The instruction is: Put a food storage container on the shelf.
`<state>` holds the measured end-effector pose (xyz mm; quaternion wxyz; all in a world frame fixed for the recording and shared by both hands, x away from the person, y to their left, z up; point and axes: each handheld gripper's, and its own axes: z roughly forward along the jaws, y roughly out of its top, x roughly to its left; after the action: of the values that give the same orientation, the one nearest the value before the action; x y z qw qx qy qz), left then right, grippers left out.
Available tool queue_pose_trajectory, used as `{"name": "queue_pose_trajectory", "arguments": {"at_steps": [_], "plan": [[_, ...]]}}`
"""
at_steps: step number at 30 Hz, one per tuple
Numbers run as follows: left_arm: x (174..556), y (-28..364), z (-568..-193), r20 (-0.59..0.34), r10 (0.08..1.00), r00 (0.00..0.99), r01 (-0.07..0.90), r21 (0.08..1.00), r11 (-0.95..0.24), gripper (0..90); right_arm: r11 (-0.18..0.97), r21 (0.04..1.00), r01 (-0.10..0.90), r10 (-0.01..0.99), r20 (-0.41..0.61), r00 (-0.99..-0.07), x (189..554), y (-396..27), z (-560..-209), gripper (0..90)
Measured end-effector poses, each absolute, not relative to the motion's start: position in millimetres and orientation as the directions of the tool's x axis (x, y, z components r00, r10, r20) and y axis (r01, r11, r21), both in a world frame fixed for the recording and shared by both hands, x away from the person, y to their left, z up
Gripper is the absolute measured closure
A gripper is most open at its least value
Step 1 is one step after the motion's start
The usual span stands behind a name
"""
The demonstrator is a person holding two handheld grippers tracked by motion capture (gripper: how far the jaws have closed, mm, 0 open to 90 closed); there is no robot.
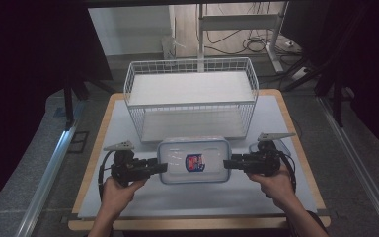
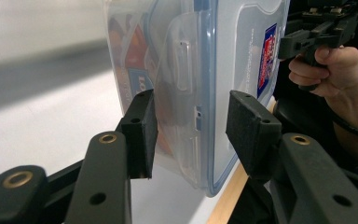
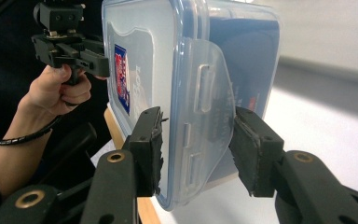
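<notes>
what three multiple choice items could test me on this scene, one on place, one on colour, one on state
1. Where is the wire basket relative to the plastic container?
A. Beyond it, farther from the person
B. On top of it
C. Left of it

2. What colour is the basket?
A. Red
B. White
C. Black

3. How is the container held?
A. By one gripper on its lid
B. It lies untouched
C. By the left gripper and right gripper, one at each end

Answers: 1 A, the high view shows the basket past the container. 2 B, its wires are white. 3 C, each gripper view shows jaws clamped over an end.
</notes>
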<state>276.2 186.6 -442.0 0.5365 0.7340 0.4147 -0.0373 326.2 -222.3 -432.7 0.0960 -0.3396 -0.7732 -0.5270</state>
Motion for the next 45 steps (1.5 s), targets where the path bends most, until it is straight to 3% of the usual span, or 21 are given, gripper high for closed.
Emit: {"name": "queue_pose_trajectory", "arguments": {"at_steps": [29, 45], "plan": [[331, 198, -364, -0.463, 0.59, 0.661, 0.598, 0.8, -0.041, 54.4, 0.177, 0.807, 0.563, 0.44, 0.447, -0.779, 388, -207, -349, 54.1], [383, 198, -322, -0.453, 0.606, 0.654, 0.579, 0.815, -0.016, 54.3, 0.106, 0.821, 0.562, 0.46, 0.46, -0.759, 432, -203, -317, 52.8]]}}
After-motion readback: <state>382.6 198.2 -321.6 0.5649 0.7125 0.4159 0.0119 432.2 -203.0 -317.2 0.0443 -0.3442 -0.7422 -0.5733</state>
